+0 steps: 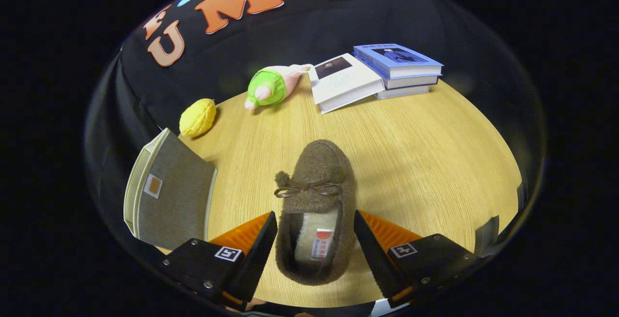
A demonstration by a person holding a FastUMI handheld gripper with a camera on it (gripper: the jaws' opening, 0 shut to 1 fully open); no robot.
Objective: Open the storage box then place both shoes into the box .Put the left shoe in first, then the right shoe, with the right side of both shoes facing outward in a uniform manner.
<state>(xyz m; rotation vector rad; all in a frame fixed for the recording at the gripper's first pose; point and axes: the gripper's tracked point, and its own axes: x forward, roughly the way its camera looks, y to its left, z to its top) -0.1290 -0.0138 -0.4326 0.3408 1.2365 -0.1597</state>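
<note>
tongs [315, 239] spread wide, straddling the heel of a fuzzy brown bow-topped shoe [316, 196]

Gripper [315, 239]: two black wedge-shaped fingers [256, 254] with ribbed orange outer faces. Each black base block carries a square black-and-white marker and small silver screws.

At the far side of the wooden table [435, 162] a yellow toy [198, 117] sits near the edge, a green-and-pink plush [271, 86] lies beside it, and to their right a white book [344, 81] leans against a stack of books [399, 68].
</note>
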